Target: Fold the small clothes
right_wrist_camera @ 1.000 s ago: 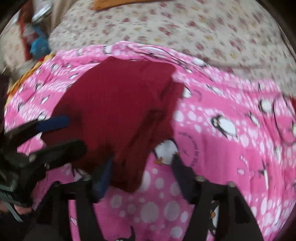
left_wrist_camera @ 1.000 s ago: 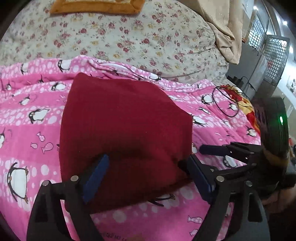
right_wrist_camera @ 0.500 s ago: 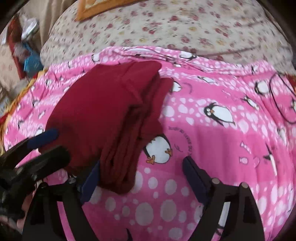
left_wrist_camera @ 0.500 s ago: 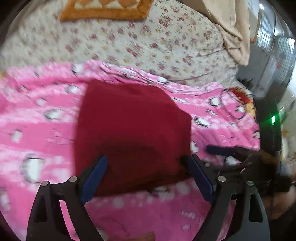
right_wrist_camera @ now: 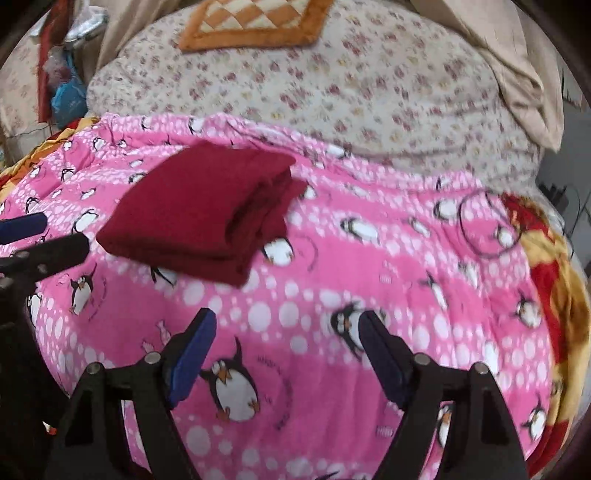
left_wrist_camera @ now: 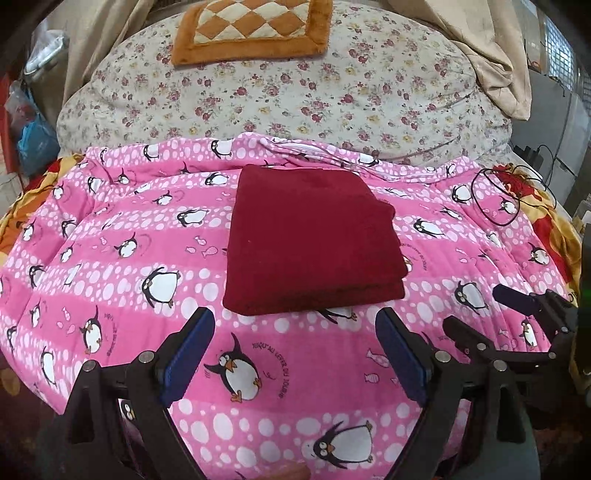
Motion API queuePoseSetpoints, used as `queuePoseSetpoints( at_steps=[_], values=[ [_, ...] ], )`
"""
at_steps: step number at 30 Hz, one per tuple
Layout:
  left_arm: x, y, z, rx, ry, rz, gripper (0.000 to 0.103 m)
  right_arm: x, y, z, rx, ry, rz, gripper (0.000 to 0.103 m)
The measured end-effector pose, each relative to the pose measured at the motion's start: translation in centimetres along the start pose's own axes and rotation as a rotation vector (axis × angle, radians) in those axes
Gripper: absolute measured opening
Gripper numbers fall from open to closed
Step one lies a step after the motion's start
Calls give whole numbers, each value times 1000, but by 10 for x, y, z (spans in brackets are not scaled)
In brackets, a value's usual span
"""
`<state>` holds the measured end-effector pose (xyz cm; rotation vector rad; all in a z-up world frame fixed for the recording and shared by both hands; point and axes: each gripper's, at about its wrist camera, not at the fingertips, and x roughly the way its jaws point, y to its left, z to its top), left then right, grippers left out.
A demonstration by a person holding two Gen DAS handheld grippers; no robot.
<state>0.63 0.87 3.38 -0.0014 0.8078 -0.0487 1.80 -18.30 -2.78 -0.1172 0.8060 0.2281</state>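
Note:
A dark red garment [left_wrist_camera: 310,240] lies folded into a neat rectangle on the pink penguin blanket [left_wrist_camera: 129,266]. In the right wrist view the garment [right_wrist_camera: 207,210] sits at upper left, its stacked layers showing on the right side. My left gripper [left_wrist_camera: 295,347] is open and empty, just short of the garment's near edge. My right gripper [right_wrist_camera: 284,350] is open and empty, over bare blanket [right_wrist_camera: 369,288] to the right of the garment. The right gripper also shows in the left wrist view [left_wrist_camera: 517,314], and the left gripper shows at the left edge of the right wrist view [right_wrist_camera: 37,236].
A floral quilt [left_wrist_camera: 295,92] is heaped behind the blanket, with an orange checked cushion [left_wrist_camera: 251,29] on top. A black cable loop [left_wrist_camera: 495,195] lies on the blanket's right side. A beige cloth [left_wrist_camera: 491,55] hangs at far right. Bags [left_wrist_camera: 33,140] stand at far left.
Both grippers have pulled back and up from the red garment, which now lies farther away and fully in view. Neither holds anything.

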Motion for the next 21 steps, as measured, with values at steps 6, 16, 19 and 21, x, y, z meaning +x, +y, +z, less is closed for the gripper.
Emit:
queuePoseSetpoints(
  at_steps=[6, 16, 19, 21],
  values=[
    [-8, -9, -3, 14, -5, 11, 69, -14, -6, -2, 35, -56, 48, 82],
    [-7, -12, -7, 14, 1, 10, 69, -25, -4, 5, 43, -117, 72, 82],
    [-8, -12, -9, 12, -12, 17, 69, -26, -2, 5, 42, -119, 69, 82],
    [-9, -13, -10, 15, -12, 9, 69, -26, -2, 4, 47, -124, 63, 82]
  ],
)
